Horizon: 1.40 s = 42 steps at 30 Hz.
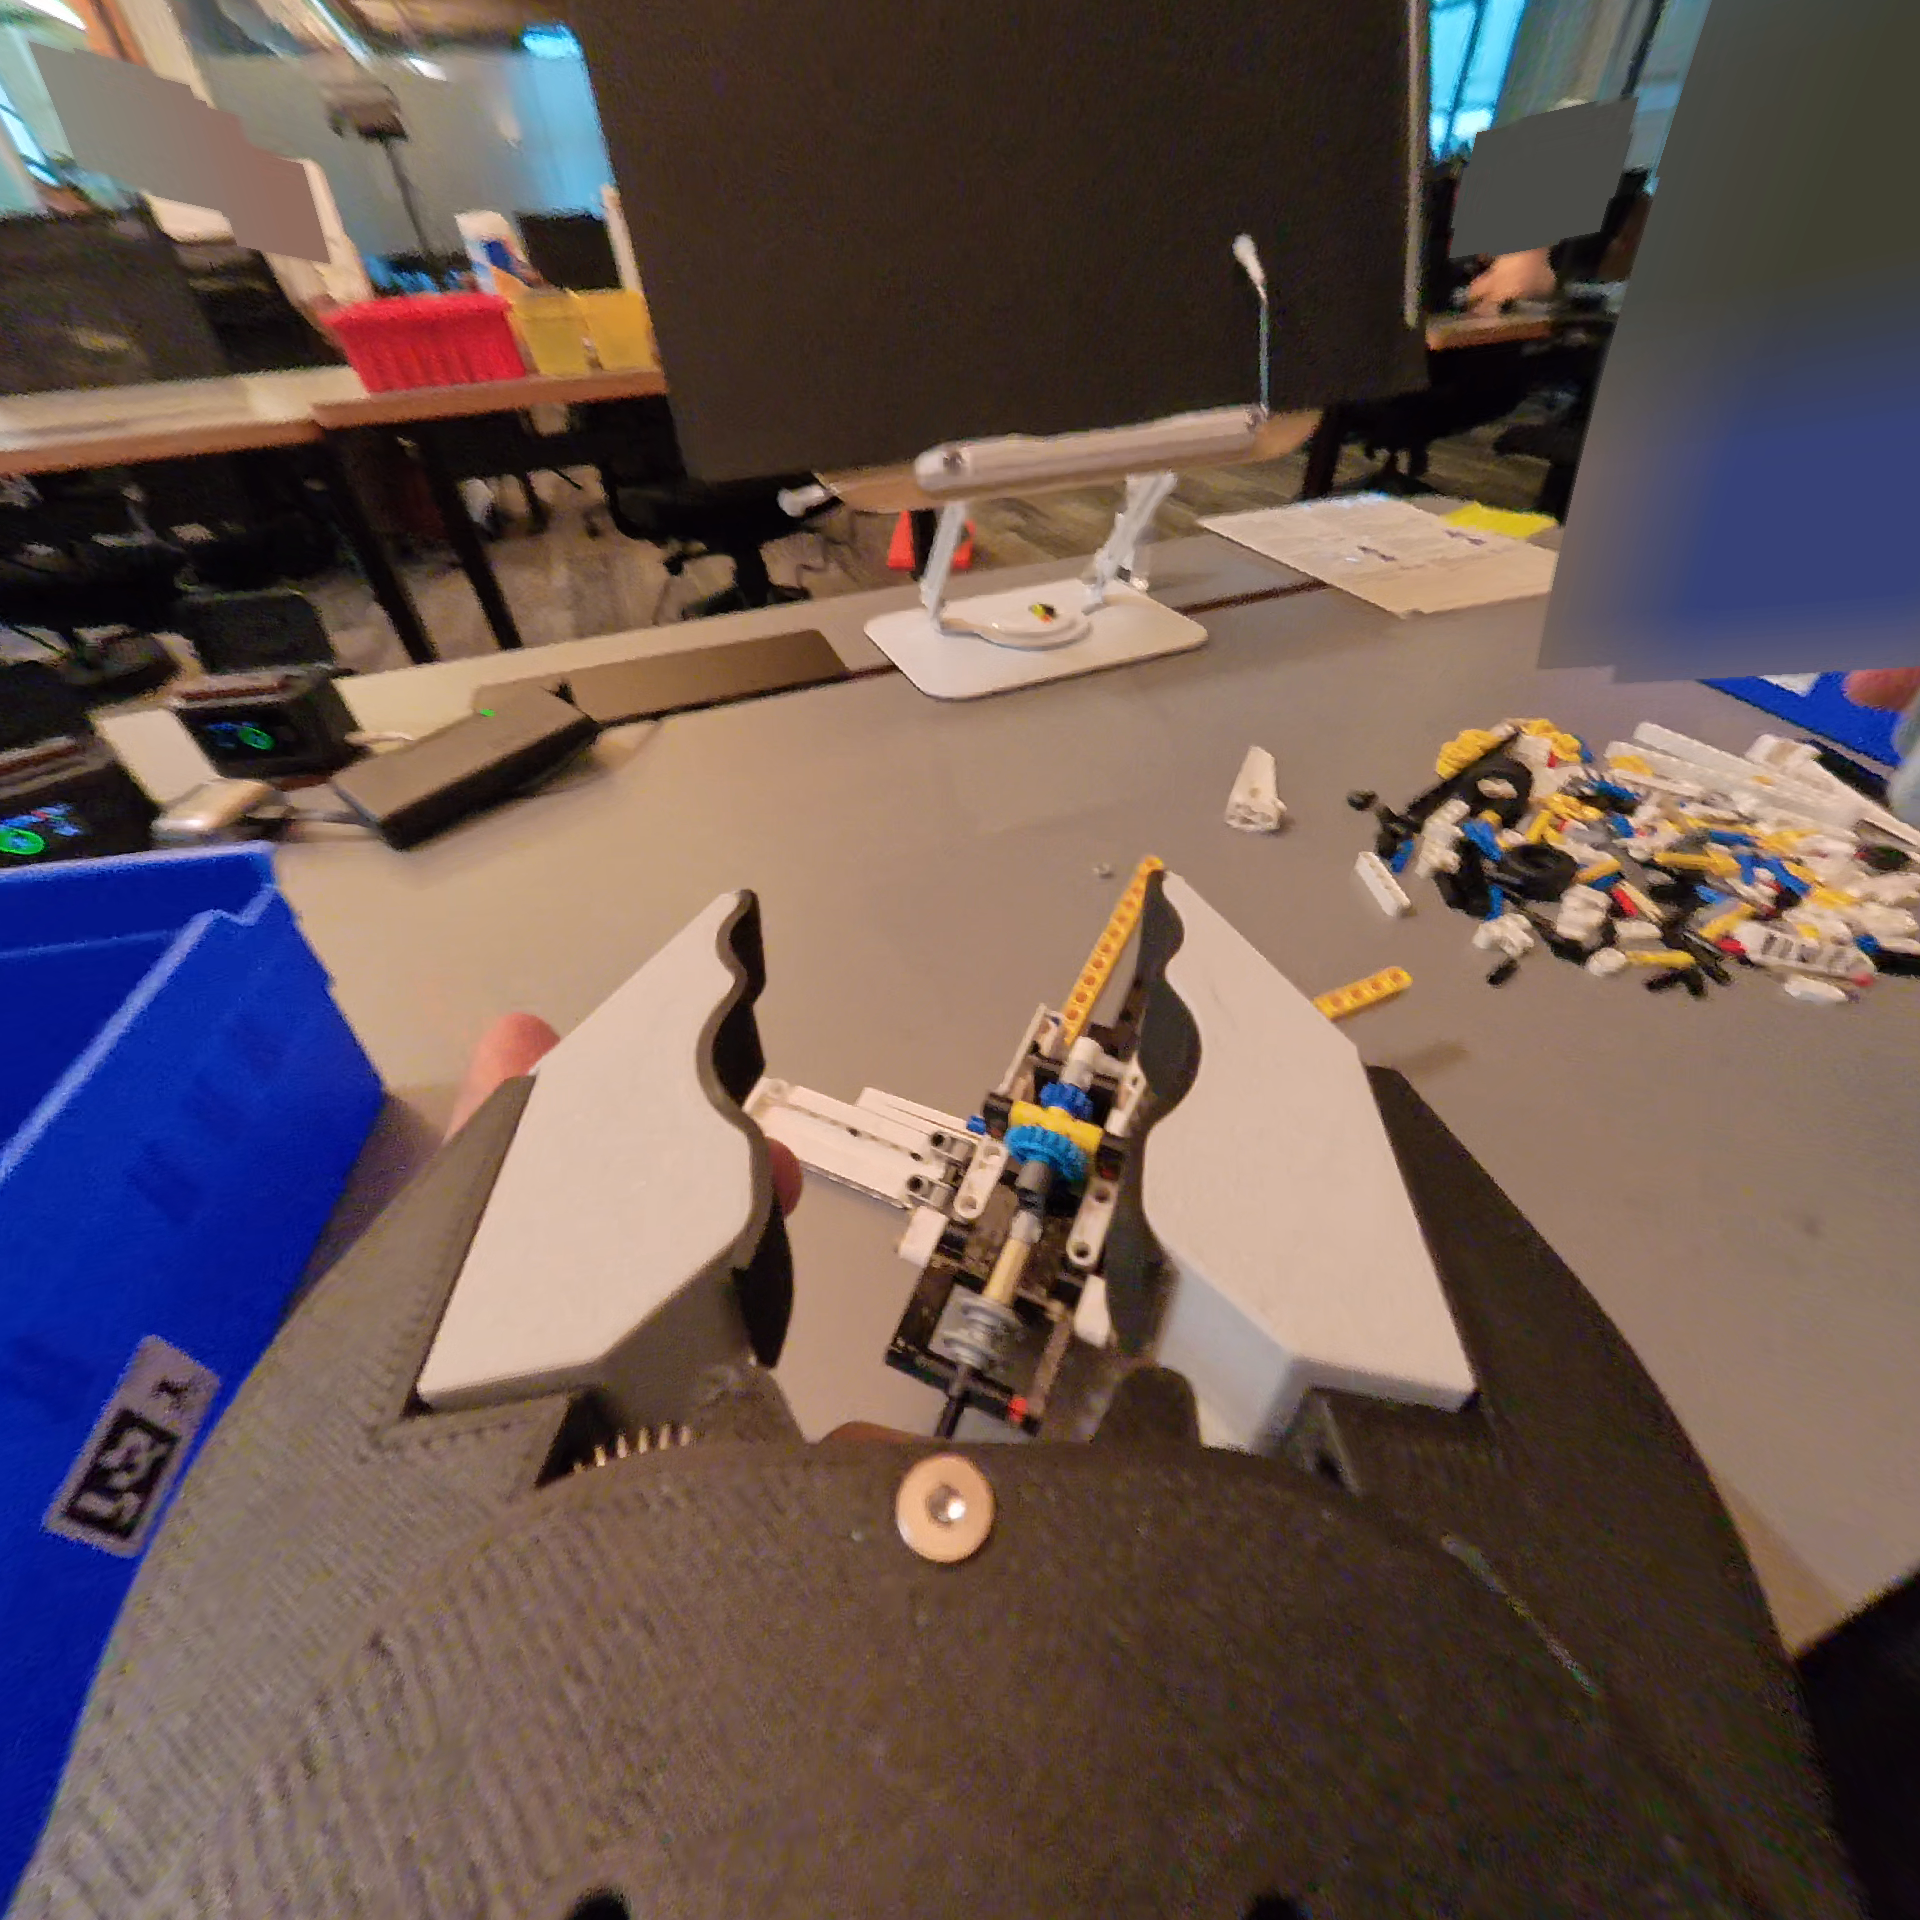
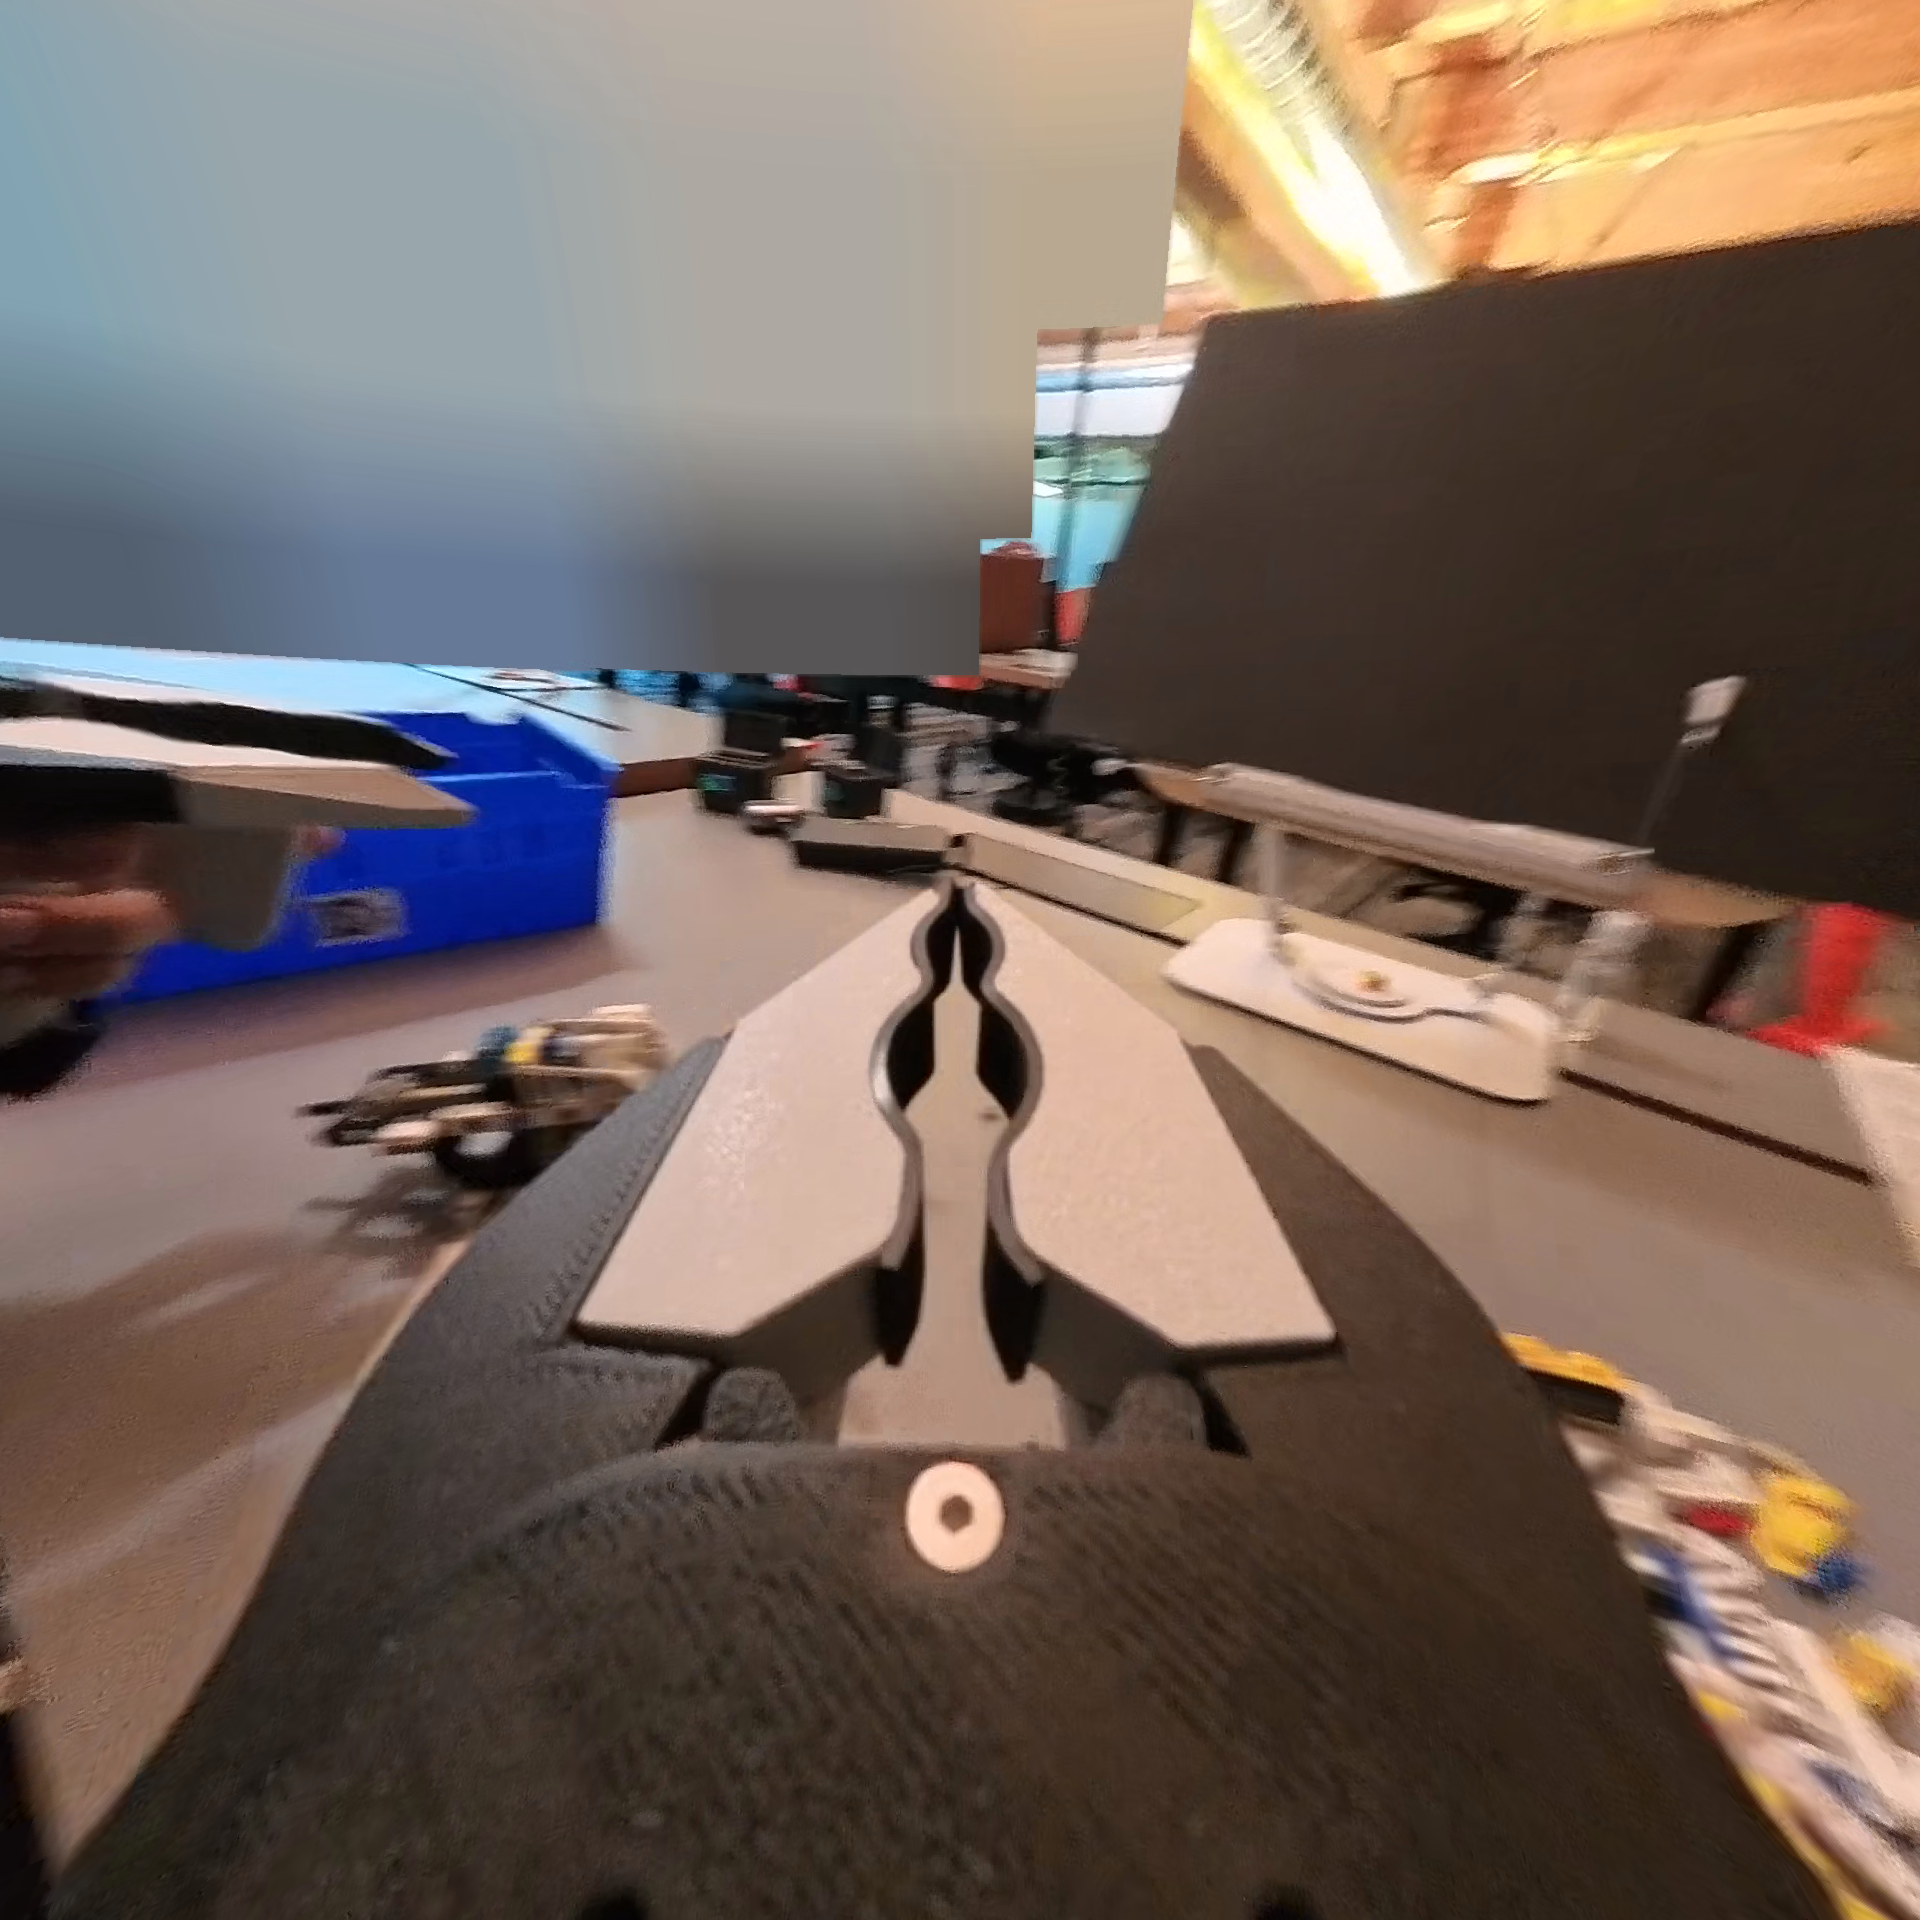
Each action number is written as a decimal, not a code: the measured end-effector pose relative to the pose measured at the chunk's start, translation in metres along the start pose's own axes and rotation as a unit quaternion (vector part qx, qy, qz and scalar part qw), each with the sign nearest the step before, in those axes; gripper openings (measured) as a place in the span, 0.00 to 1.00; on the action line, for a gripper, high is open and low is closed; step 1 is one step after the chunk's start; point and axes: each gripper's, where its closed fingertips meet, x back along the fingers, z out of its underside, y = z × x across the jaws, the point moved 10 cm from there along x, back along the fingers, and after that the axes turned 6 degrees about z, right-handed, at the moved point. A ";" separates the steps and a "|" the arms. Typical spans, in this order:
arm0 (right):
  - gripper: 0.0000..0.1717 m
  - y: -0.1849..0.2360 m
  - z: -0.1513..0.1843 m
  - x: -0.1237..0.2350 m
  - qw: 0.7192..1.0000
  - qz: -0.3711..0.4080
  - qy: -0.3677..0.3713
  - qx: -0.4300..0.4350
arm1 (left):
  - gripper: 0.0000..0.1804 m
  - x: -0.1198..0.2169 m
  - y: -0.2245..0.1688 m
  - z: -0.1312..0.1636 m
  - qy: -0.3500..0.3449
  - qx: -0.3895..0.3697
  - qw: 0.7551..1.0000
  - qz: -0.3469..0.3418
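My left gripper (image 1: 956, 894) is open over the grey table (image 1: 935, 790). A brick assembly (image 1: 1039, 1174) of black and white beams, with blue gears and a long yellow beam, lies below and between its fingers, close to the right finger (image 1: 1247, 1091). The right wrist view shows the assembly (image 2: 520, 1070) resting on the table, with the left gripper (image 2: 452, 779) raised above and to the left of it. My right gripper (image 2: 956, 904) is shut with its tips meeting, and nothing shows between its fingers. It hovers to the right of the assembly.
A blue bin (image 1: 135, 1091) stands at the left. A pile of loose bricks (image 1: 1662, 862) lies at the right, with a yellow beam (image 1: 1363, 990) and a white piece (image 1: 1254, 795) nearer. A white monitor stand base (image 1: 1039, 639) and a black box (image 1: 468, 764) sit farther back.
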 end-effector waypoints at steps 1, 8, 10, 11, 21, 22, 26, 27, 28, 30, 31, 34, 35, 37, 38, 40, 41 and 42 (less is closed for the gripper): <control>0.00 0.000 0.001 0.000 0.999 0.028 -0.008 0.035 | 0.42 -0.003 -0.002 0.003 0.014 0.003 1.000 0.015; 0.18 0.022 0.015 -0.006 0.997 -0.035 0.035 0.065 | 0.54 -0.022 -0.017 0.025 0.108 -0.011 0.991 0.080; 0.26 0.021 0.027 -0.013 0.993 -0.057 0.098 0.025 | 0.54 -0.027 -0.019 0.029 0.128 -0.019 0.988 0.087; 0.30 0.020 0.033 -0.016 0.989 -0.063 0.131 0.008 | 0.54 -0.029 -0.019 0.031 0.138 -0.024 0.986 0.088; 0.46 0.037 0.078 -0.041 0.940 -0.138 0.312 -0.005 | 0.51 -0.053 -0.013 0.047 0.243 -0.078 0.963 0.084; 0.46 0.037 0.079 -0.044 0.939 -0.140 0.315 -0.008 | 0.50 -0.054 -0.013 0.048 0.250 -0.083 0.961 0.083; 0.40 0.035 0.082 -0.053 0.933 -0.155 0.324 -0.035 | 0.46 -0.057 -0.011 0.056 0.278 -0.103 0.952 0.080; 0.36 0.035 0.083 -0.055 0.930 -0.163 0.328 -0.045 | 0.45 -0.057 -0.010 0.058 0.285 -0.107 0.949 0.083; 0.34 0.034 0.084 -0.057 0.925 -0.171 0.335 -0.056 | 0.44 -0.057 -0.009 0.058 0.292 -0.107 0.946 0.088; 0.33 0.034 0.088 -0.060 0.914 -0.189 0.352 -0.074 | 0.42 -0.057 -0.008 0.059 0.297 -0.103 0.944 0.101; 0.32 0.034 0.089 -0.061 0.908 -0.198 0.360 -0.082 | 0.39 -0.057 -0.008 0.059 0.300 -0.103 0.942 0.106; 0.27 0.034 0.091 -0.063 0.900 -0.212 0.368 -0.092 | 0.33 -0.059 -0.008 0.059 0.304 -0.099 0.941 0.109; 0.25 0.033 0.090 -0.064 0.902 -0.210 0.366 -0.090 | 0.34 -0.059 -0.007 0.059 0.305 -0.098 0.941 0.111; 0.19 0.031 0.089 -0.064 0.909 -0.202 0.356 -0.086 | 0.34 -0.058 -0.005 0.058 0.304 -0.098 0.941 0.114; 0.14 0.029 0.088 -0.065 0.913 -0.198 0.346 -0.087 | 0.34 -0.058 -0.004 0.058 0.301 -0.096 0.942 0.114; 0.12 0.027 0.082 -0.066 0.919 -0.202 0.324 -0.097 | 0.34 -0.057 -0.003 0.058 0.296 -0.090 0.944 0.114; 0.12 0.027 0.078 -0.066 0.921 -0.207 0.314 -0.103 | 0.34 -0.056 -0.003 0.058 0.295 -0.088 0.945 0.113; 0.11 0.028 0.074 -0.067 0.922 -0.215 0.302 -0.112 | 0.34 -0.055 -0.002 0.058 0.294 -0.086 0.945 0.113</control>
